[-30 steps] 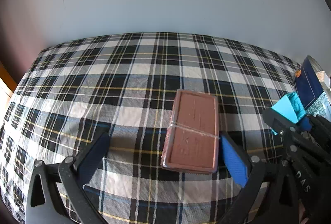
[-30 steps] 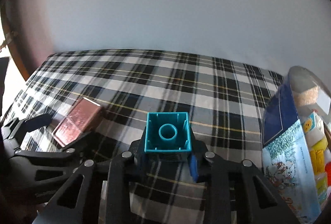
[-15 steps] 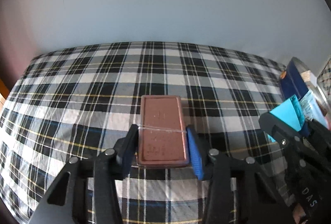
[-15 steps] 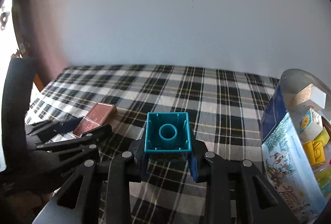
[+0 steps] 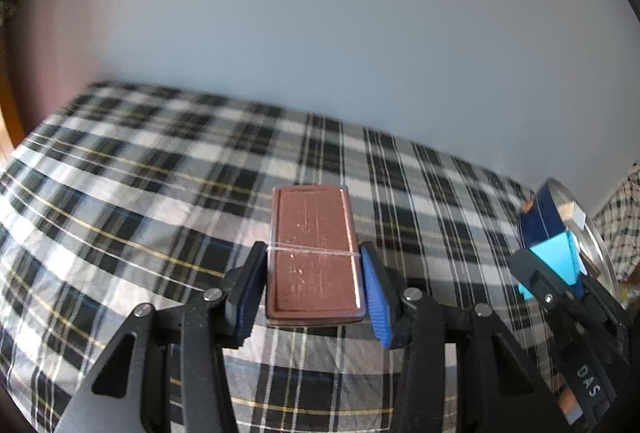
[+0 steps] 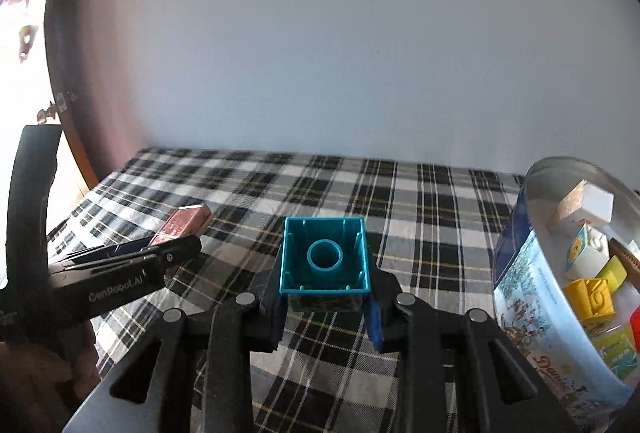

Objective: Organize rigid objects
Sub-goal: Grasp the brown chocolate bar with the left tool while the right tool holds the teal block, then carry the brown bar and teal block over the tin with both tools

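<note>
We had the left gripper point(image 5: 314, 275) clamped on the copper-brown flat case point(image 5: 314, 253), a thin band across it, held above the plaid cloth point(image 5: 140, 193). Right gripper point(image 6: 324, 287) gripped the teal block point(image 6: 324, 253), hollow side facing the cam, also off the cloth. Round tin point(image 6: 532, 273) w/ coloured blocks point(image 6: 592, 293) sat just to the right.

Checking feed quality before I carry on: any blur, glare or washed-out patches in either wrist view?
Left wrist view: plaid cloth smeared by motion blur, the brown case between the fingers stays sharp with small glints. Right wrist view: far cloth edge slightly blurred, the left margin blown out white, teal block crisp, tin bent by fisheye.
</note>
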Tool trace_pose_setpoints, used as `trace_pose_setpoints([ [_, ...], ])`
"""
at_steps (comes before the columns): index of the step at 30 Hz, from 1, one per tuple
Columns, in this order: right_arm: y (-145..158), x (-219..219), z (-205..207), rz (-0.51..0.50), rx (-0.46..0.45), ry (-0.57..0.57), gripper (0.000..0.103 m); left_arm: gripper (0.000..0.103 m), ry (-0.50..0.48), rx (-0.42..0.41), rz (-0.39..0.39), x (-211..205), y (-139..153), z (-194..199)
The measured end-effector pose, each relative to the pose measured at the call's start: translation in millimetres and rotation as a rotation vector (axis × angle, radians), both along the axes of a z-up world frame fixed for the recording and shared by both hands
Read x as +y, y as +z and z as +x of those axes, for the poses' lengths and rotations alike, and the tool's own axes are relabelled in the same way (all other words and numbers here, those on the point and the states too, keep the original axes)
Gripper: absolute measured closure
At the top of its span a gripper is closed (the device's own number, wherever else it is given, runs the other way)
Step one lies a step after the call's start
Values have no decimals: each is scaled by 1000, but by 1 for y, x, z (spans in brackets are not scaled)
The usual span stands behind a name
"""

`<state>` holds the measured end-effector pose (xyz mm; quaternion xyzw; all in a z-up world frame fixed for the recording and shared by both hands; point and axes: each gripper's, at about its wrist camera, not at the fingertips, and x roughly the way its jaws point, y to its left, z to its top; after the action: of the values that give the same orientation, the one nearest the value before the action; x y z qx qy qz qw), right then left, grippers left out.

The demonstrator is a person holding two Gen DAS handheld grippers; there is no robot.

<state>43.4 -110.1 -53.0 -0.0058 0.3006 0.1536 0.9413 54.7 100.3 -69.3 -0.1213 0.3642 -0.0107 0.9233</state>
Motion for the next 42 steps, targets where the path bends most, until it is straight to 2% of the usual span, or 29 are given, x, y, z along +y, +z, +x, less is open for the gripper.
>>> trace_pose_setpoints([
  [8, 11, -4, -19, -20, -100, -11, 69, 58, 82, -145, 117, -11, 21, -20],
  [14, 12, -11, -28, -24, -113, -29, 69, 58, 85, -187, 172, -23, 27, -26],
  [27, 15, -26, -52, -45, -137, -38, 69, 58, 61, -245, 205, -54, 36, -45],
  [42, 18, -70, -74, -40, -152, -92, 69, 58, 9, -289, 236, -99, 42, -69],
])
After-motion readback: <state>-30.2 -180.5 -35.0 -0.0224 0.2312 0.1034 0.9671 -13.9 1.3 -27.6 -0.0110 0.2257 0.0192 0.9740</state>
